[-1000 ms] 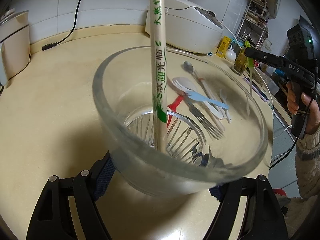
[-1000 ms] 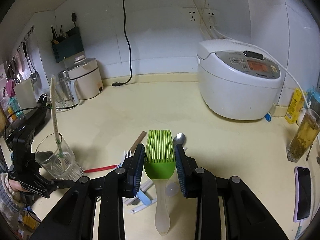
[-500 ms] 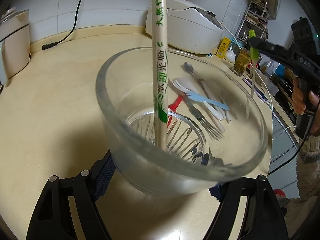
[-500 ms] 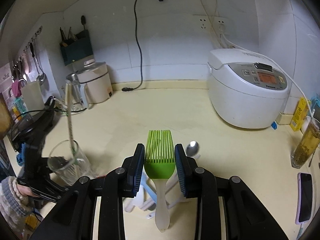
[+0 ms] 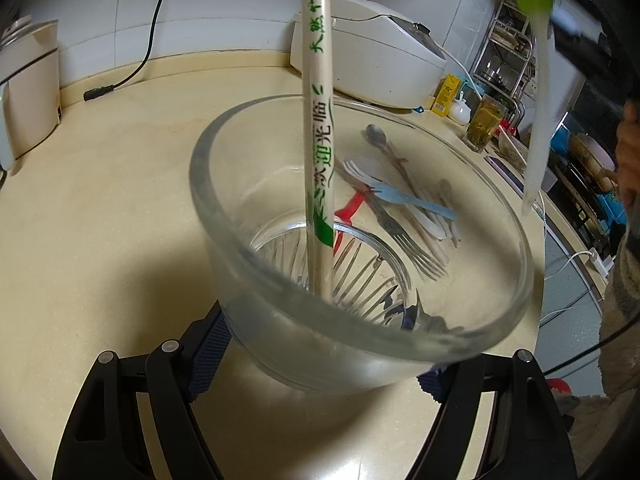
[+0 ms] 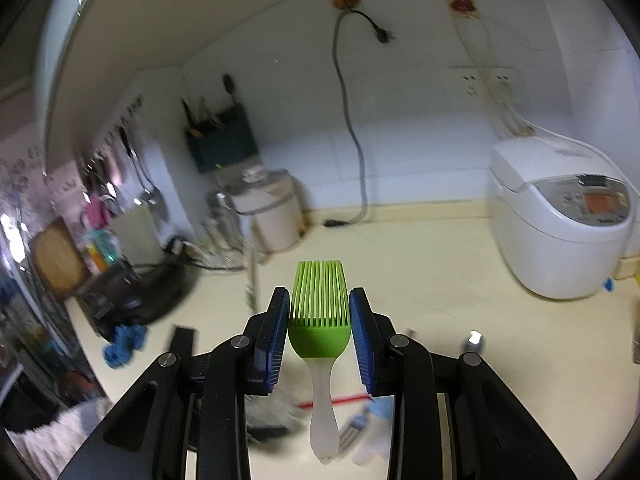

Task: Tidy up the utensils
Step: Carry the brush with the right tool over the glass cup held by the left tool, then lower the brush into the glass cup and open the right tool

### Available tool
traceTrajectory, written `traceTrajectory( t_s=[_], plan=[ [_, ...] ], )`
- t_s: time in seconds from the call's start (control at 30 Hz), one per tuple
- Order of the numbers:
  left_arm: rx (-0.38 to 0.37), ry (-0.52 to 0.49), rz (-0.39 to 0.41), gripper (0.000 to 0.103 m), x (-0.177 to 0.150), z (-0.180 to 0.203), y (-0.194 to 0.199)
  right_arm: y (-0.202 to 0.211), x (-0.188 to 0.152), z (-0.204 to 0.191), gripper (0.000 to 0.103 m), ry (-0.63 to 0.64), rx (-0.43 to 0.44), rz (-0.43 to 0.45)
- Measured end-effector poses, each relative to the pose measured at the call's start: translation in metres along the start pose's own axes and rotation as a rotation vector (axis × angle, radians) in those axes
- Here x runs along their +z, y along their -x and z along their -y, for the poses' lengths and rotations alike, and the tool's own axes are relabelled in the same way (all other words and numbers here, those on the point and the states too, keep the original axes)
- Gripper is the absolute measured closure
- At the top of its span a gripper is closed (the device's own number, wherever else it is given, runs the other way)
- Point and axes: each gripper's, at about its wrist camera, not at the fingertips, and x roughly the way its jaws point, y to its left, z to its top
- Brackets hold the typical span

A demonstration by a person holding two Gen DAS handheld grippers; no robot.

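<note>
My left gripper (image 5: 320, 360) is shut on a clear ribbed glass (image 5: 208, 200) standing on the counter. A paper-wrapped pair of chopsticks (image 5: 318, 140) stands upright in it. Beyond the glass, loose utensils lie on the counter: a metal spoon (image 5: 376, 134), a metal fork (image 5: 404, 236), a blue plastic fork (image 5: 412, 200) and a red piece (image 5: 350, 210). My right gripper (image 6: 319, 300) is shut on the green bristle head of a silicone brush (image 6: 320, 332), and its clear handle hangs down. In the left wrist view the brush (image 5: 538, 120) hangs high at the right, above and beside the glass.
A white rice cooker (image 5: 372, 64) stands at the back by the wall. A glass of tea (image 5: 484, 128) and a phone (image 5: 504, 168) sit near the right edge. A white appliance (image 5: 28, 88) stands at the left, with a black cable (image 5: 136, 68) beside it. A hand (image 5: 628, 152) is at the far right.
The right gripper has risen with the brush and come nearer the glass, tilting its view up off the counter. The left gripper and the glass have stayed still.
</note>
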Motion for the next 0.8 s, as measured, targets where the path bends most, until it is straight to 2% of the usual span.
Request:
traceTrajectory(
  t_s=[0.13,0.33,0.67,0.8],
  plan=[
    [0.000,-0.001,-0.001,0.021,0.000,0.000,0.000,-0.003,0.016,-0.020,0.072,-0.013,0.096,0.040],
    [0.000,-0.002,0.000,0.021,0.000,0.002,0.000,-0.023,0.028,-0.046,0.072,0.020,0.150,0.073],
    [0.000,-0.011,-0.001,0.021,-0.001,0.005,0.000,-0.079,-0.016,-0.057,0.072,0.071,0.080,-0.082],
    [-0.002,-0.008,0.002,0.021,-0.001,0.005,0.001,-0.091,-0.028,-0.058,0.072,0.085,0.054,-0.115]
  ],
)
